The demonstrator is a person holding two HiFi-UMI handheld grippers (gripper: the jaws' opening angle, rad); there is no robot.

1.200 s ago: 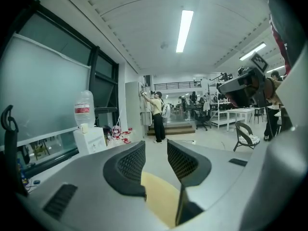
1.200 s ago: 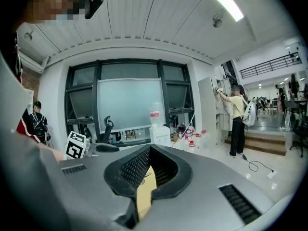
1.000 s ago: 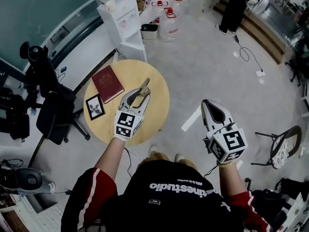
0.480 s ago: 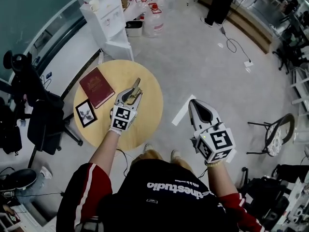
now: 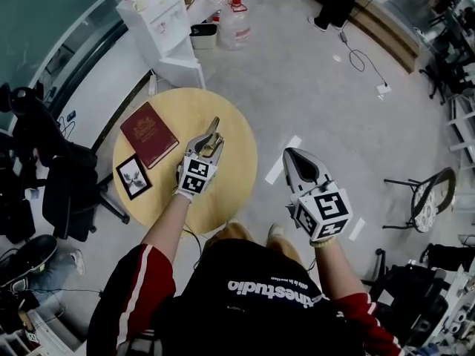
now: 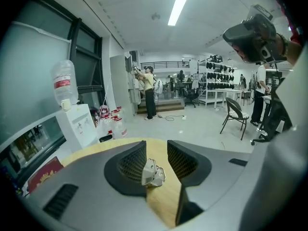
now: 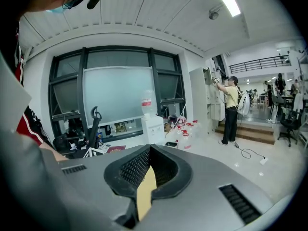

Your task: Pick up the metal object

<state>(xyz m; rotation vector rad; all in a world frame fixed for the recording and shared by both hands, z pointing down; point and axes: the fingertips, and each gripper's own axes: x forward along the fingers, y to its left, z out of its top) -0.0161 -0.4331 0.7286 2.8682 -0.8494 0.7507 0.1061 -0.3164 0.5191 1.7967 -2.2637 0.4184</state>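
Note:
A silver metal clamp-like object [image 5: 214, 129] sticks out past the tips of my left gripper [image 5: 205, 145], over the middle of the round wooden table [image 5: 234, 176]. In the left gripper view the metal object [image 6: 153, 173] sits pinched between the two dark jaws of the left gripper [image 6: 156, 146], which is shut on it. My right gripper [image 5: 289, 153] hangs over the floor to the right of the table. Its jaws meet at the tips in the right gripper view [image 7: 149, 148], with nothing between them.
A red book [image 5: 148, 134] and a small framed picture [image 5: 133, 176] lie on the table's left half. A water dispenser [image 5: 159, 21] and water jugs [image 5: 231, 17] stand beyond it. A black office chair [image 5: 63, 184] is at the left, a folding chair [image 5: 427, 213] at the right.
The left gripper keeps its hold on the metal object over the table. The right gripper has drifted a little closer to the table's right edge. The head view has shifted slightly.

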